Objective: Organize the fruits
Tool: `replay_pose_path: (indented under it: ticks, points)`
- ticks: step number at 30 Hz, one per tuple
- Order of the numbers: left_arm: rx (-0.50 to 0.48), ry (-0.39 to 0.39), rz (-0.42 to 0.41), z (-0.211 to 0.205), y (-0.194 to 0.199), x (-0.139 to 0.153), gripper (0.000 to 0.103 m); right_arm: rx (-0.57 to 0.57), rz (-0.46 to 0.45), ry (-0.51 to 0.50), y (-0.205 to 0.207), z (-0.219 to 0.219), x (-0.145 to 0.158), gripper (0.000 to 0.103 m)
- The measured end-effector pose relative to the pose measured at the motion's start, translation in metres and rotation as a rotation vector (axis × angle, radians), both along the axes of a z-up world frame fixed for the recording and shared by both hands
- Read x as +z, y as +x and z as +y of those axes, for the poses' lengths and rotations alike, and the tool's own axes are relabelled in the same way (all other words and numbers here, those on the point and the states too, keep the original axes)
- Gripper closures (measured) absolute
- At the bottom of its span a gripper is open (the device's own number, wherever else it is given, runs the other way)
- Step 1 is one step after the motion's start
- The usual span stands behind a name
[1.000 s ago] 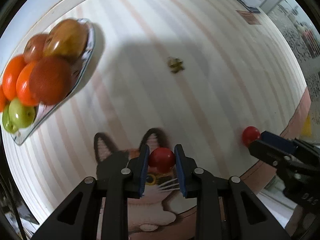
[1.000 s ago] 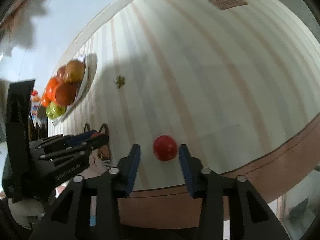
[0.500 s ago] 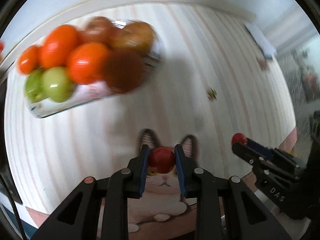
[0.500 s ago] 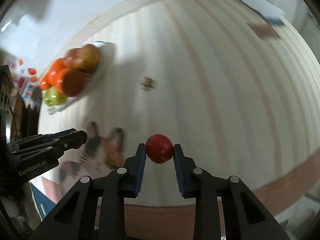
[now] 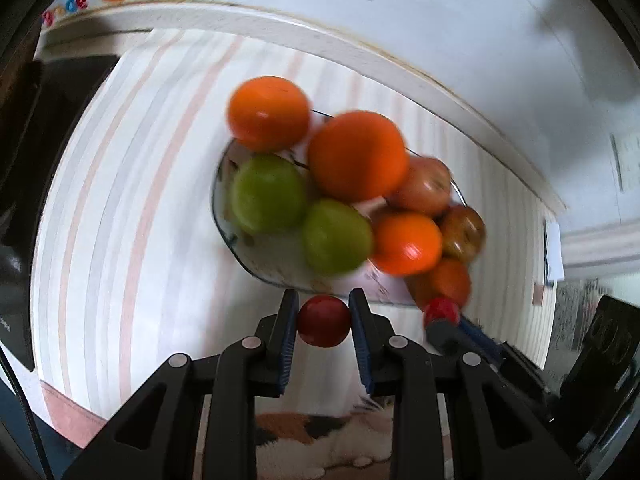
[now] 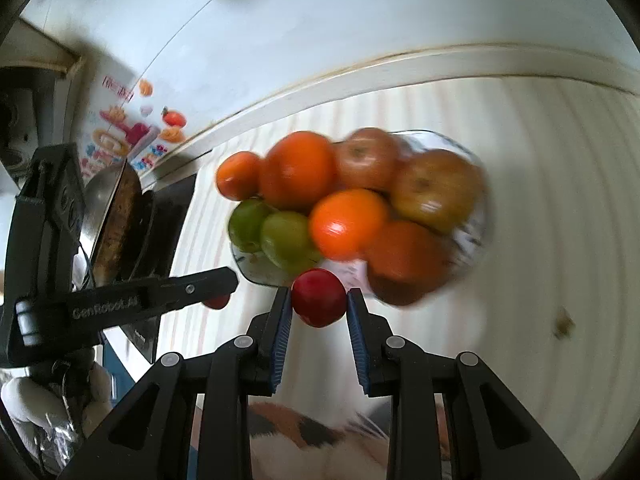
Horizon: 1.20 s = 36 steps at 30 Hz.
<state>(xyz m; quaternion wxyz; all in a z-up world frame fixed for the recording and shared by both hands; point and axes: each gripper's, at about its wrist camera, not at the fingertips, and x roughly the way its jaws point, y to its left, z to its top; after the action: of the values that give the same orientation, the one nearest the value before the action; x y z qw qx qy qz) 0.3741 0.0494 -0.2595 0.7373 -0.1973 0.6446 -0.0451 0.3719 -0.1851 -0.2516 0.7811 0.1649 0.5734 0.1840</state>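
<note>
My left gripper (image 5: 323,322) is shut on a small red fruit (image 5: 324,321), held just in front of the glass fruit plate (image 5: 256,264). My right gripper (image 6: 319,304) is shut on a second small red fruit (image 6: 319,297), also at the plate's near rim (image 6: 252,272). The plate is piled with oranges (image 5: 358,156), green apples (image 5: 268,192) and reddish apples (image 6: 436,188). In the left wrist view the right gripper and its red fruit (image 5: 441,310) show at the right. In the right wrist view the left gripper's finger (image 6: 160,292) shows at the left.
The plate stands on a striped tablecloth (image 5: 132,208) near the white wall. A cat picture on the cloth (image 5: 320,440) lies under both grippers. A dark pan with a lid (image 6: 120,216) stands left of the plate. A small scrap (image 6: 562,324) lies on the cloth at the right.
Both grippers, each holding its red fruit, have swung and moved up to the fruit plate, which now fills the middle of both views. The right gripper closed on its fruit a second ago.
</note>
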Motion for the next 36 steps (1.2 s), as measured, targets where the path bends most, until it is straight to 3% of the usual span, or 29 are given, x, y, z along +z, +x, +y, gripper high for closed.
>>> replay_pose_path:
  ticks: [3,11,18,22,25,27,29,30,31,36]
  points:
    - [0.018,-0.023,0.025,0.01,0.013,-0.014,0.08,0.049,0.019,-0.054,0.014,0.027,-0.015,0.073]
    - [0.01,-0.047,0.066,0.008,0.028,-0.043,0.079,0.075,0.049,-0.133,0.017,0.045,-0.039,0.073]
    - [-0.005,0.019,0.069,-0.005,0.028,-0.042,0.077,0.025,0.059,-0.146,0.02,0.044,-0.044,0.071]
    - [-0.025,0.041,0.061,-0.009,0.027,-0.035,0.072,-0.01,0.064,-0.118,0.022,0.038,-0.038,0.054]
    - [-0.038,0.062,0.037,-0.011,0.026,-0.026,0.058,-0.033,0.046,-0.109,0.022,0.034,-0.026,0.038]
    - [-0.048,0.086,0.018,-0.011,0.023,-0.017,0.036,-0.054,0.044,-0.114,0.022,0.029,-0.016,0.033]
    - [-0.059,0.134,-0.003,-0.011,0.017,-0.008,0.018,-0.066,0.046,-0.142,0.018,0.026,-0.006,0.021]
    - [-0.065,0.167,-0.018,-0.011,0.012,-0.002,0.016,-0.072,0.041,-0.168,0.015,0.025,0.001,0.008]
    - [-0.067,0.194,-0.027,-0.011,0.008,0.002,0.016,-0.079,0.034,-0.208,0.012,0.023,0.007,0.005]
    - [-0.079,0.293,-0.067,-0.015,-0.015,0.019,0.013,-0.117,0.032,-0.29,0.001,0.005,0.029,0.005]
